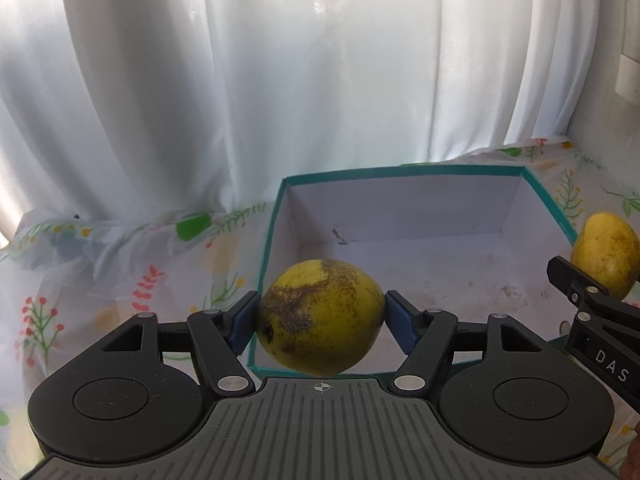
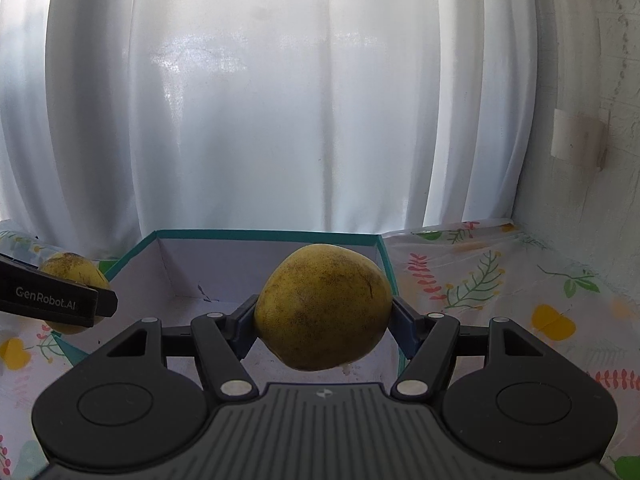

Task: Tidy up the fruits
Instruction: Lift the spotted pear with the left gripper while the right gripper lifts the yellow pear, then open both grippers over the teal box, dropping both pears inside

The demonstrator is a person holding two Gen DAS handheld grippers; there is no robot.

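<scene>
My left gripper [image 1: 322, 322] is shut on a yellow fruit with a dark speckled patch [image 1: 322, 316], held over the near left edge of an open teal-rimmed box [image 1: 276, 208] with a white inside. My right gripper [image 2: 324, 316] is shut on a second yellow speckled fruit [image 2: 324, 306], held over the near right part of the same box [image 2: 264, 234]. The right gripper and its fruit [image 1: 604, 258] show at the right of the left wrist view. The left gripper's fruit [image 2: 74, 270] shows at the left of the right wrist view. The box floor looks bare.
The box sits on a table covered by a floral cloth [image 1: 120, 272], also seen in the right wrist view [image 2: 500, 280]. White curtains [image 1: 280, 60] hang right behind the table. A white wall [image 2: 592, 120] stands at the right.
</scene>
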